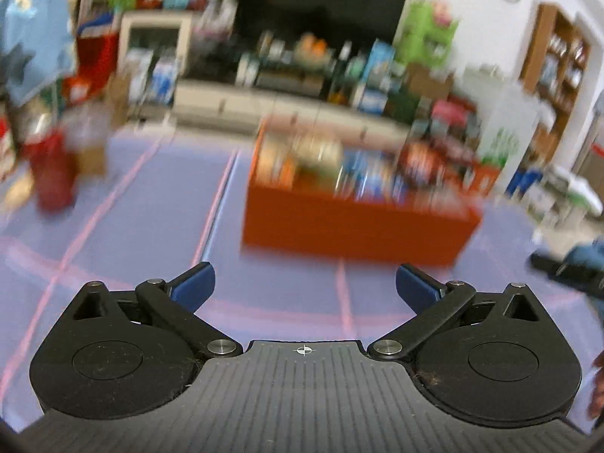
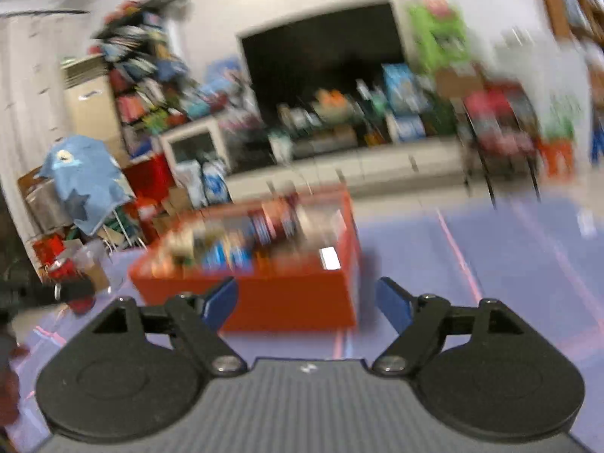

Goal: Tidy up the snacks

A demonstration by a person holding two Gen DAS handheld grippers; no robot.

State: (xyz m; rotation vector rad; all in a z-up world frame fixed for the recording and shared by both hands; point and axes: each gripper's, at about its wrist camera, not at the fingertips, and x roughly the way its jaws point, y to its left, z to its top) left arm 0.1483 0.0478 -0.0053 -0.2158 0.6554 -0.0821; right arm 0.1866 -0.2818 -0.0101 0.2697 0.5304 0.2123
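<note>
Both black two-finger grippers, left [image 1: 305,287] and right [image 2: 306,304], held blue-padded jaws spread, empty. Orange rectangular box [image 1: 351,226] of blurred snack packets sat ahead on purple desk [image 1: 132,226]. Risk: motion blur suggested haste; a misjudged reach could topple packets.

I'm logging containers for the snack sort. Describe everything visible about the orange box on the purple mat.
The orange box is an open-topped rectangular bin with plain, smooth orange walls, possibly plastic or coated card. It sits flat and upright on the purple mat, which bears pink lines. It is packed with blurred snack packets in blue, red and tan, some rising above the rim. A pale label-like patch shows near one corner in the right wrist view. Neither gripper touches it.
</note>
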